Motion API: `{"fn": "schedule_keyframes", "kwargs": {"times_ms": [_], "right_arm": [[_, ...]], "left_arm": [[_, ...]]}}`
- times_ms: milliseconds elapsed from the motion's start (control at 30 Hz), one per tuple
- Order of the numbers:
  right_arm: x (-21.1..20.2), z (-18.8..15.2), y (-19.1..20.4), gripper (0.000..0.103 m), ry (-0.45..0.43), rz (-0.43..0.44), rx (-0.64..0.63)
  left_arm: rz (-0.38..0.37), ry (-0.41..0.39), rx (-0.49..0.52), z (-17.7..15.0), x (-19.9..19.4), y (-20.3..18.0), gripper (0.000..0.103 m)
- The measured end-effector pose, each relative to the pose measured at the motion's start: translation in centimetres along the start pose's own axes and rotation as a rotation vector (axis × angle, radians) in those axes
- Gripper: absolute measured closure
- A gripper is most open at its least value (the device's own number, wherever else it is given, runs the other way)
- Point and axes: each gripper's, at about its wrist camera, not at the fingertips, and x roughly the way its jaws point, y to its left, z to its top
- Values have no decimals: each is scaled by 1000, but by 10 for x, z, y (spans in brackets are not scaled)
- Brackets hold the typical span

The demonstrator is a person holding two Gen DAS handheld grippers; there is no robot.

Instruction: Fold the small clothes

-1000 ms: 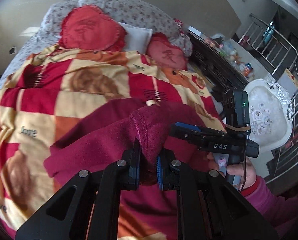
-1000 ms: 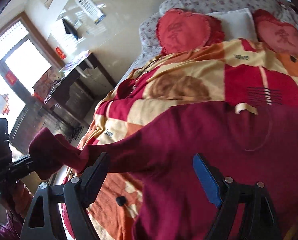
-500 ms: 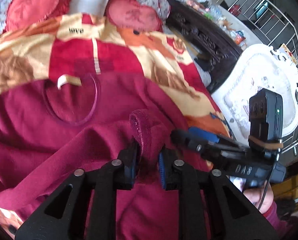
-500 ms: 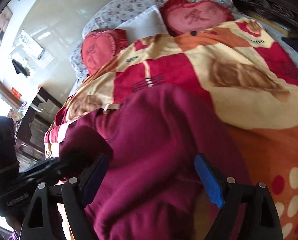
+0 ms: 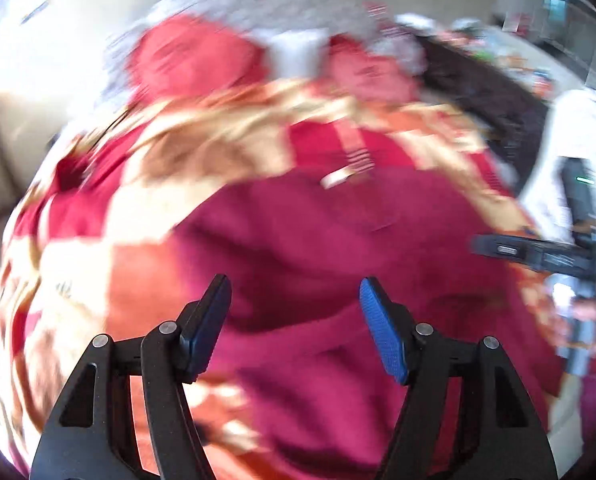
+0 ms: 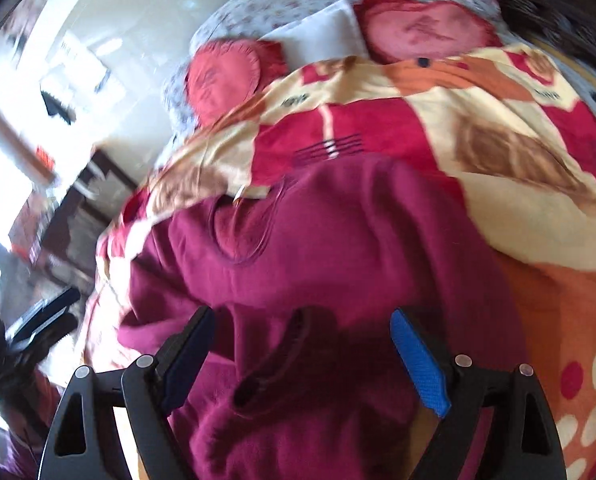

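Observation:
A maroon sweater (image 5: 330, 240) lies on the patterned blanket (image 5: 201, 152), collar toward the pillows. The left wrist view is blurred by motion. My left gripper (image 5: 293, 300) is open and empty above the sweater's lower part. My right gripper (image 6: 302, 336) is open and empty over the sweater (image 6: 318, 240), with a folded sleeve and its cuff (image 6: 293, 336) lying between the fingers. The right gripper also shows at the right edge of the left wrist view (image 5: 538, 252).
The blanket (image 6: 498, 120) covers a bed with two red heart cushions (image 6: 225, 76) and a white pillow (image 6: 322, 36) at its head. A dark cabinet (image 5: 490, 96) and a white chair (image 5: 578, 132) stand to the bed's right. A dark desk (image 6: 77, 216) stands at its left.
My left gripper has let go of the sleeve cuff and opened wide, and it is moving fast. The sleeve now lies folded across the sweater's body. The right gripper stays open.

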Motion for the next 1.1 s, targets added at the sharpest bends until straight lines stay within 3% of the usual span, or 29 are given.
{"fn": "schedule_keyframes", "kwargs": {"times_ms": [133, 267, 367, 533, 600, 700, 733, 800, 933, 1000, 1100], "right_arm": [[26, -20, 11, 16, 116, -154, -100], [22, -53, -13, 16, 213, -219, -109], [0, -66, -33, 16, 213, -183, -63], [-46, -47, -42, 16, 49, -28, 56], [-45, -33, -37, 16, 17, 31, 69], [-18, -17, -16, 17, 36, -2, 5], [-2, -16, -10, 22, 62, -11, -24], [22, -19, -1, 69, 127, -42, -101], [25, -17, 11, 83, 120, -102, -200], [6, -4, 28, 92, 49, -133, -278], [-33, 23, 54, 95, -100, -153, -375]], "left_arm": [[12, 144, -59, -32, 43, 25, 36], [11, 155, 13, -58, 48, 19, 36], [26, 170, 37, -68, 48, 20, 36], [-11, 177, -55, -68, 42, 32, 36], [-26, 159, -82, -64, 35, 35, 36], [-25, 122, -98, -59, 24, 36, 36], [-21, 113, -104, -57, 21, 37, 36], [-14, 101, -120, -53, 16, 41, 36], [-13, 81, -150, -45, 14, 48, 36], [-18, 77, -163, -42, 18, 49, 36], [-29, 78, -185, -38, 26, 45, 36]]}}
